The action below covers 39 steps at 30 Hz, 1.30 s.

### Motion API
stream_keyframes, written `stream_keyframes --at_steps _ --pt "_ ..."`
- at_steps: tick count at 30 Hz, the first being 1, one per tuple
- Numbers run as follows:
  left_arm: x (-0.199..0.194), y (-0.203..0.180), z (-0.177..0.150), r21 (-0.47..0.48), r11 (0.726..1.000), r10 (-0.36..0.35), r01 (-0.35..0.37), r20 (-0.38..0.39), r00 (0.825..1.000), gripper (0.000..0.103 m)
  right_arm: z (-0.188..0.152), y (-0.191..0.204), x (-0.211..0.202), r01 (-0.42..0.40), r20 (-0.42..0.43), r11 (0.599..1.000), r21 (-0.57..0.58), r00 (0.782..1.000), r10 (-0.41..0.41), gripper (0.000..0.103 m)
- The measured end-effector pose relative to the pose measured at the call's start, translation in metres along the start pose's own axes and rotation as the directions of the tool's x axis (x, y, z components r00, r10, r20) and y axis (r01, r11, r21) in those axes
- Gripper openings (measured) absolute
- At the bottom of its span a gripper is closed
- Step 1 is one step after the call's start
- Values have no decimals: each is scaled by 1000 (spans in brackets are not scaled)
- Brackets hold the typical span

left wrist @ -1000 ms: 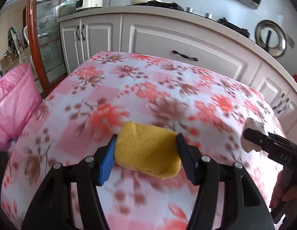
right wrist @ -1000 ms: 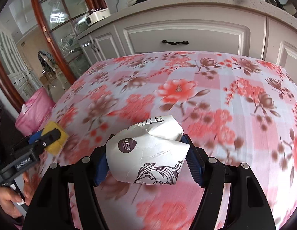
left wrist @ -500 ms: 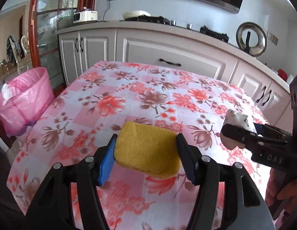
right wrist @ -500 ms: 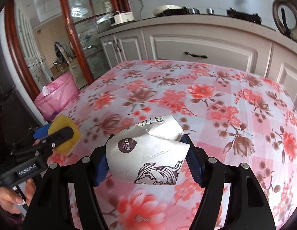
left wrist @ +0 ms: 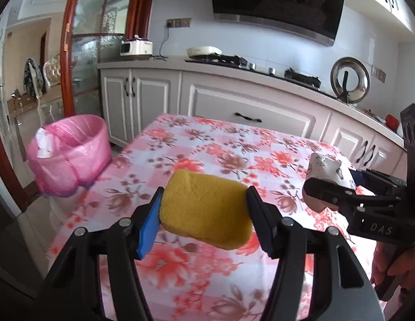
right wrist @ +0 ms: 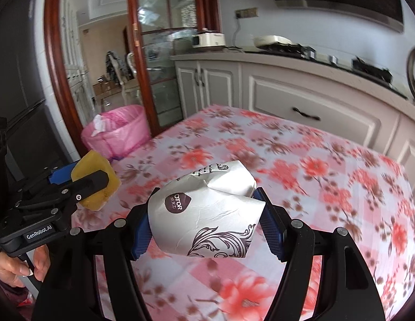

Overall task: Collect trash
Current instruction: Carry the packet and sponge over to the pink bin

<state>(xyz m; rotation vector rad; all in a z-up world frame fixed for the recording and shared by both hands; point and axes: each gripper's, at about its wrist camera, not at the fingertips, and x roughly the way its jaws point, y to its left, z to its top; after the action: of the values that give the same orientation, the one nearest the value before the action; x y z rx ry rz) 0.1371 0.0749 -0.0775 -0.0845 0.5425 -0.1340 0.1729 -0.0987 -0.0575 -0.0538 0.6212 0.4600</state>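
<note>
Yellow sponge [left wrist: 206, 210] clenched crosswise between the blue pads of the left gripper [left wrist: 204, 216], its long axis running pad to pad, held above the near left part of the floral tablecloth [left wrist: 234, 155]; this tool reads "GenRobot.AI". Right gripper [right wrist: 206, 222], marked "DAS", grasps a crumpled white paper cup [right wrist: 207, 214] printed "OTOR" with a dark scroll, lying sideways above the table's near edge. Pink-lined trash bin [left wrist: 68, 155] stands on the floor off the table's left edge.
</note>
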Motion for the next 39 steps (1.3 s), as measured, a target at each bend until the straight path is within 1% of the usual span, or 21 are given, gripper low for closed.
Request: stream_keyframes --at_steps 4,6,12,16,20,26,29,31,34,39 --pt "-14 28 8 -35 999 39 -38 19 999 59 21 24 14 -54 8 998 -39 998 54 66" --pt "-17 41 12 -52 997 56 -55 25 998 59 34 36 26 -82 9 995 -56 997 83 66" --pt "-20 93 29 -105 985 139 -134 43 989 60 68 74 67 -169 -6 980 -106 986 169 66" --pt "-16 130 44 -137 972 196 -188 45 980 60 92 95 101 -231 -23 966 -113 973 230 66" --pt "-8 165 58 -163 956 255 -245 41 966 60 112 117 133 -274 -41 953 -128 962 271 66" --pt "13 218 77 -195 928 329 -318 25 944 60 150 141 188 -355 -65 926 -131 935 350 66" --pt "28 245 86 -217 917 346 -335 16 938 60 171 152 223 -415 -86 903 -113 909 407 66" --pt "39 260 92 -229 911 353 -342 9 936 60 182 157 241 -440 -96 892 -106 897 431 66" --pt "56 283 100 -246 901 369 -358 -2 930 60 197 166 266 -462 -107 879 -114 886 452 66" --pt "77 307 104 -267 886 389 -379 -15 921 60 210 179 297 -491 -126 859 -146 870 476 67"
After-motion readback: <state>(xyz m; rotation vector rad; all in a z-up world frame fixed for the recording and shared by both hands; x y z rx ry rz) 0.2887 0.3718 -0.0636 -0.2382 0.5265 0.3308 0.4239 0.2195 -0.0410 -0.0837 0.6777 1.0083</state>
